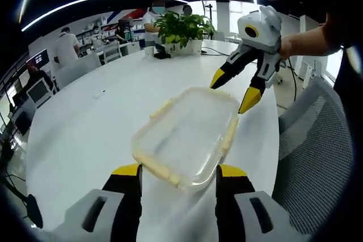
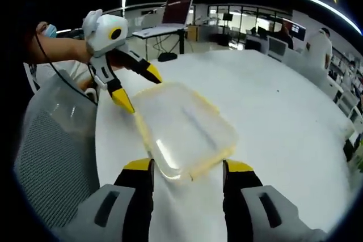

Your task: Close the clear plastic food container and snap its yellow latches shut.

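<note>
Left gripper view: we see the clear plastic food container [image 1: 186, 137] lying flat on the white surface [image 1: 85, 134], its lid on and its pale yellow latches [image 1: 228, 135] running along the edges. The left gripper [image 1: 178, 177] rises from the bottom of the view with its two black, yellow-tipped jaws spread to either side of the container's near end; we cannot tell whether they touch its walls. At the far end, the right gripper [image 1: 229, 92] enters from the right, held by a hand [image 1: 289, 46], its yellow tips spread and pointing down at the container's far corner, one tip just beside the rim. A grey mesh chair [image 1: 317, 157] stands at the surface's right edge, a potted plant [image 1: 181, 29] sits at the far side, and people [image 1: 65, 46] stand in the office behind.

Right gripper view: we see the same container [image 2: 184, 128] from the opposite end, resting on the surface [image 2: 283, 117]. The right gripper [image 2: 187, 177] has its jaws spread, straddling the container's near edge. The left gripper [image 2: 136, 89] appears at upper left, jaws apart, with its lower yellow tip at the container's far corner. The mesh chair [image 2: 54, 157] lies to the left.
</note>
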A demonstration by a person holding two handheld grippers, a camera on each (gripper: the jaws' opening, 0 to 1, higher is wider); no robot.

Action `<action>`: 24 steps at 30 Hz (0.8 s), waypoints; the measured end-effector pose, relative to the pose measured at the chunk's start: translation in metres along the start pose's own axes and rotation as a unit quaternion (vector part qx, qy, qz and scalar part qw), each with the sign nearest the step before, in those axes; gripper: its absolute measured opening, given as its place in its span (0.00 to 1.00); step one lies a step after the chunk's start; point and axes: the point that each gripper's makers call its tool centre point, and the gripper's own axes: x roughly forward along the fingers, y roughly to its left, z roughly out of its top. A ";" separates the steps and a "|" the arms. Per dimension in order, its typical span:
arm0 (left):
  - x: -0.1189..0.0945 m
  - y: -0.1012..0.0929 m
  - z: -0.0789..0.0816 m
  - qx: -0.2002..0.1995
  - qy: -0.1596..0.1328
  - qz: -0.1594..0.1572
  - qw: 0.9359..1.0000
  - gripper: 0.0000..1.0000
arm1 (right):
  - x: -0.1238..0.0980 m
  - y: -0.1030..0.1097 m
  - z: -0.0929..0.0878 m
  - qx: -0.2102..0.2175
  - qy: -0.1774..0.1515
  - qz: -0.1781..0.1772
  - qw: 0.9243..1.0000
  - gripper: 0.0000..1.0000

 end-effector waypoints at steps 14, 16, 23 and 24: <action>0.010 0.022 0.006 0.006 0.003 0.002 1.000 0.45 | 0.011 -0.019 0.010 -0.002 0.004 -0.004 1.000 0.45; 0.012 0.027 0.007 0.009 0.004 0.002 1.000 0.45 | 0.014 -0.023 0.012 -0.002 0.005 -0.005 1.000 0.45; 0.018 0.042 0.010 0.011 0.007 0.004 1.000 0.45 | 0.021 -0.035 0.019 -0.001 0.007 -0.009 1.000 0.45; 0.018 0.044 0.010 0.012 0.008 0.004 1.000 0.45 | 0.022 -0.036 0.021 0.000 0.006 -0.009 1.000 0.45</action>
